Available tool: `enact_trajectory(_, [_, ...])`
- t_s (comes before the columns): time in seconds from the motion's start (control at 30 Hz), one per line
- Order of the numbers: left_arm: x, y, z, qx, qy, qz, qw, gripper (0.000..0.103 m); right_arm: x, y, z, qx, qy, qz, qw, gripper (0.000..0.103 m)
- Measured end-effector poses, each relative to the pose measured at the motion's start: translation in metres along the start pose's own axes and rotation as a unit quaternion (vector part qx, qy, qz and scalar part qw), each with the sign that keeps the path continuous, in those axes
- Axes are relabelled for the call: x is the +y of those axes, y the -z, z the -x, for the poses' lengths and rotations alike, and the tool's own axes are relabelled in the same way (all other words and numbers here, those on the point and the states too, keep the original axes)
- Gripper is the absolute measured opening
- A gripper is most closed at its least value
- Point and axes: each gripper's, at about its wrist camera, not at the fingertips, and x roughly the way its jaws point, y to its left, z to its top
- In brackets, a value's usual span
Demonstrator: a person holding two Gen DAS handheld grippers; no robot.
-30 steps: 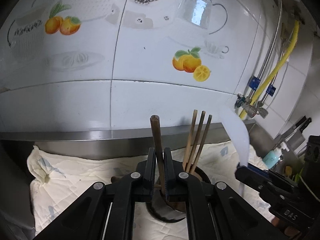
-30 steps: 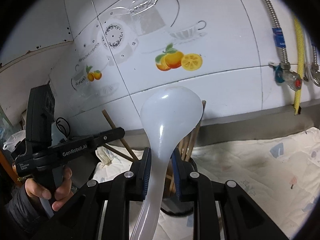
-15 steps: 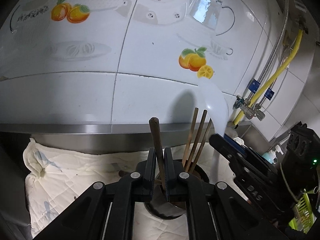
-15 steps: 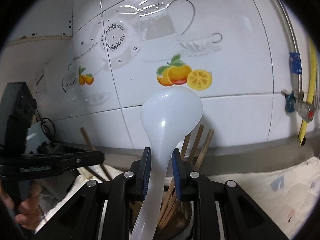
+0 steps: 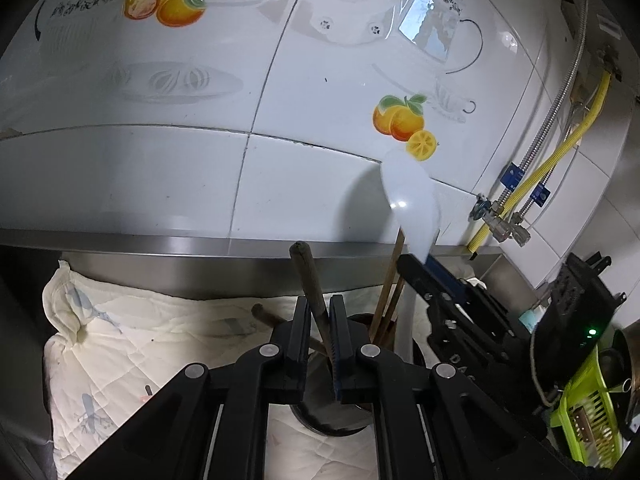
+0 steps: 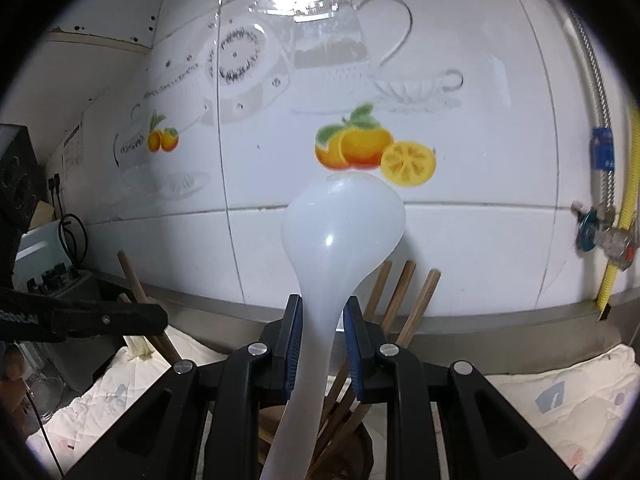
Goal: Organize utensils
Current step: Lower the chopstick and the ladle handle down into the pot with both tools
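Note:
A dark round holder (image 5: 332, 424) stands on the cloth with several wooden chopsticks (image 5: 386, 300) leaning in it. My left gripper (image 5: 320, 308) is shut on a dark wooden handle (image 5: 306, 268) that stands upright in the holder. My right gripper (image 6: 320, 312) is shut on the neck of a translucent white spoon (image 6: 344, 224), bowl upward, right above the holder (image 6: 352, 452) and in front of the chopsticks (image 6: 404, 300). From the left wrist, the right gripper (image 5: 416, 268) comes in from the right, and the spoon (image 5: 412, 200) has its handle reaching down to the holder's rim.
A white quilted cloth (image 5: 140, 328) covers the counter below a steel ledge (image 5: 160, 244) and a tiled wall with fruit prints. Yellow hose and valves (image 5: 560, 152) run at the right, with a green basket (image 5: 588, 412) below. The left gripper's tip (image 6: 156, 318) shows at the left.
The right gripper has carried the white spoon leftward and a little down until it stands over the holder. The left gripper has stayed on the dark handle.

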Motion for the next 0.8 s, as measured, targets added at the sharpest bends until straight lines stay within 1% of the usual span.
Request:
enact_trajectory(0.23, [0.001,0.000,-0.002,-0.003,0.001,0.002,1.0000,0.011,-0.006,0.010,-0.012,0.015,0.005,-0.013,1.000,0.023])
enact_trajectory(0.43, [0.000,-0.001,-0.003,-0.004,0.000,0.002,1.0000,0.011,0.007,0.019,-0.012,0.009,0.025,0.032,0.999,0.023])
enact_trajectory(0.5, [0.000,-0.001,-0.004,-0.006,-0.003,0.002,1.0000,0.011,0.006,0.019,-0.013,0.013,0.017,0.024,0.999,0.023])
enact_trajectory(0.57, [0.000,-0.001,-0.005,-0.005,-0.002,0.004,1.0000,0.011,0.008,0.019,-0.014,0.008,0.017,0.035,0.999,0.023])
enact_trajectory(0.63, [0.000,-0.001,-0.006,-0.004,-0.001,0.006,1.0000,0.011,0.004,0.018,-0.019,0.021,0.000,0.020,1.000,0.023])
enact_trajectory(0.8, [0.001,-0.001,-0.007,-0.003,-0.001,0.004,1.0000,0.011,-0.003,0.017,-0.023,0.027,-0.011,0.002,1.000,0.023])
